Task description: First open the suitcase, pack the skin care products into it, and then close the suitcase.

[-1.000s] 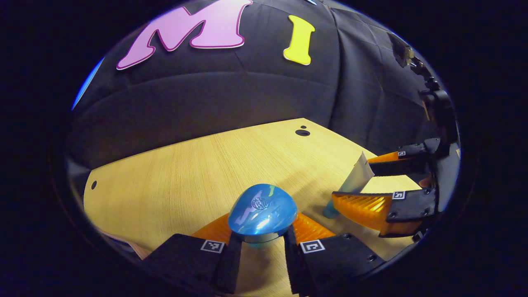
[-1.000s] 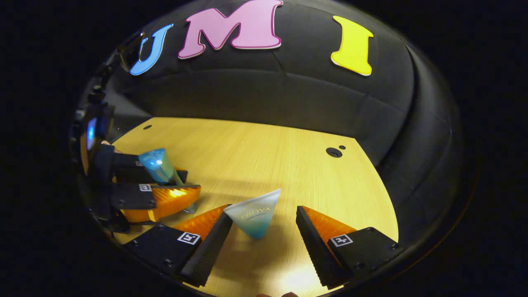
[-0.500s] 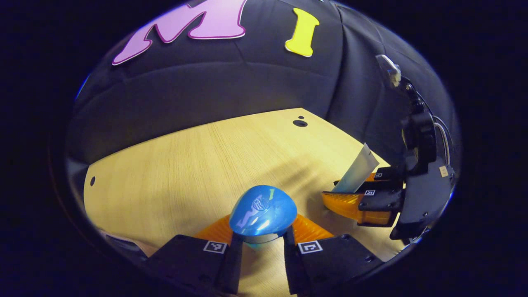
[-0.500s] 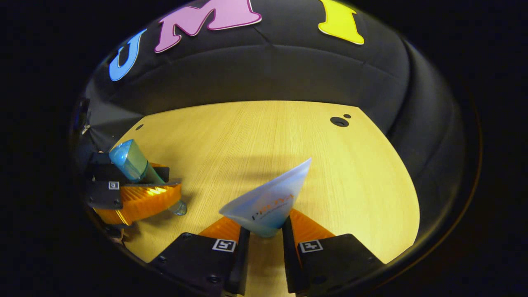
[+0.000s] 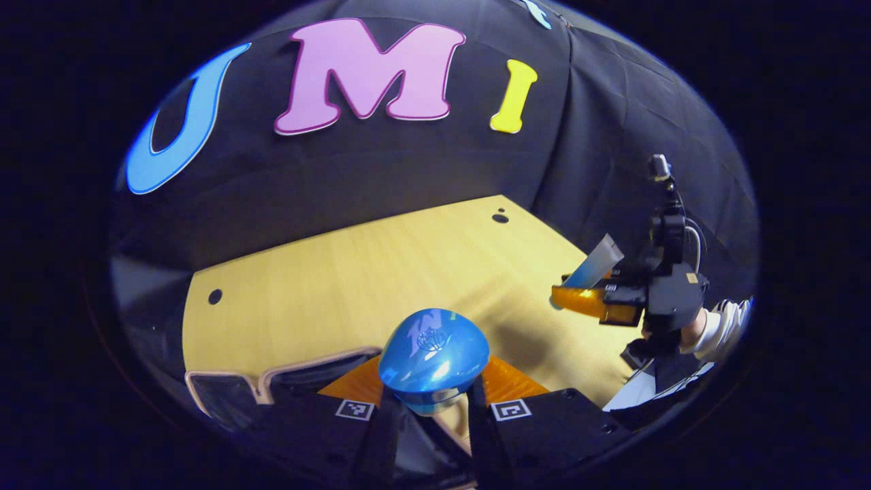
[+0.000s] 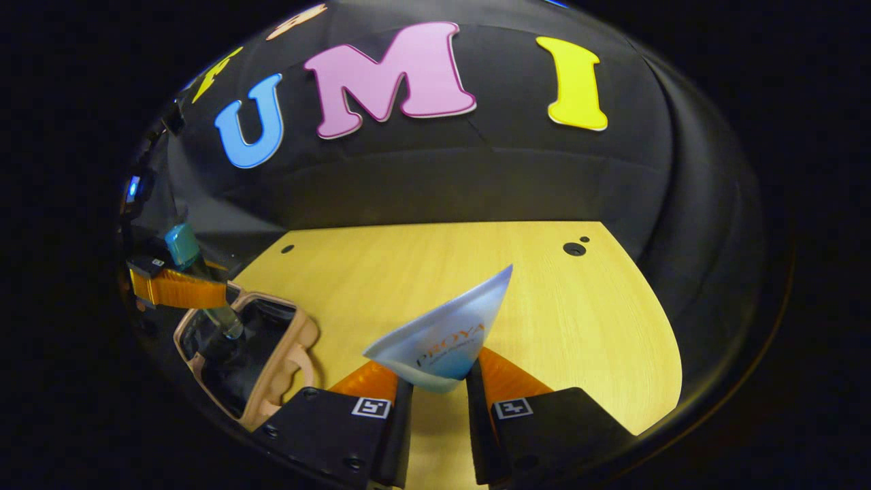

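Your desk (image 6: 544,320) is bare from centre out to 12 and 3 o'clock in the right gripper view; free passage there. Open suitcase (image 6: 286,354) blocks 9 o'clock, its rim raised, with the left gripper (image 6: 178,289) and its bottle (image 6: 182,246) hanging over the cavity. Booth wall closes off 12.

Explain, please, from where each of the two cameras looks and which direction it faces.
Left gripper view: rides on the left gripper, facing across the wooden table to the booth wall; its fingers clamp a blue-capped bottle.
Right gripper view: rides on the right gripper, facing the same wall; its fingers clamp a white tube.
Shared: the table, the open suitcase, and each other's gripper; a sleeve shows behind the far one.
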